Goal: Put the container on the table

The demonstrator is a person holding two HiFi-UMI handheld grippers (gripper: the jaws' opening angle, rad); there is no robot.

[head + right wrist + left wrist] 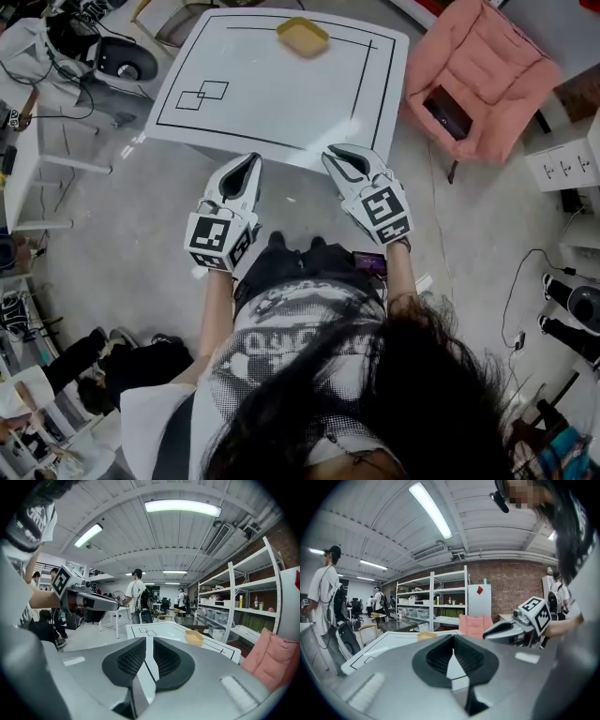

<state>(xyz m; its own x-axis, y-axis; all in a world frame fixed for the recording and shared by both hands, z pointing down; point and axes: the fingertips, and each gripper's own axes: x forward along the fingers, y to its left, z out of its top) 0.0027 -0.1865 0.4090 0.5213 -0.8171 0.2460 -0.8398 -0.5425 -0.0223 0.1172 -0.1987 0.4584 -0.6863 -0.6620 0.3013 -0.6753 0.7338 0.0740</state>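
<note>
Head view: from above, we saw both grippers side by side at the near edge of the white table (281, 94), a layout neither gripper view gave us.
Container: the yellow container (302, 36) sat on the table near its far edge, well apart from both grippers.
Left gripper: the left gripper (247, 167) had its fingers pressed together with nothing between them.
Right gripper: the right gripper (337, 155) was likewise closed tip to tip and empty.
Left gripper view: we saw the fingertips meet, with only a sliver of table showing lower down. The container was a small yellowish shape just above the gripper body. The right gripper reached in from the right.
Right gripper view: the container (194, 637) stood plainly on the table, to the right of the closed fingers. The left gripper (126, 606) came in from the left.
Drawn squares: we made out two overlapping squares (202, 96) at the table's left in the head view and again in the right gripper view, but not in the left gripper view.
Pink chair: the pink chair (483, 75) stood right of the table in all three views.
Shelves: only the gripper views showed us the white shelves (436, 597).
Person: a person (323, 597) stood at the left in the left gripper view.
</note>
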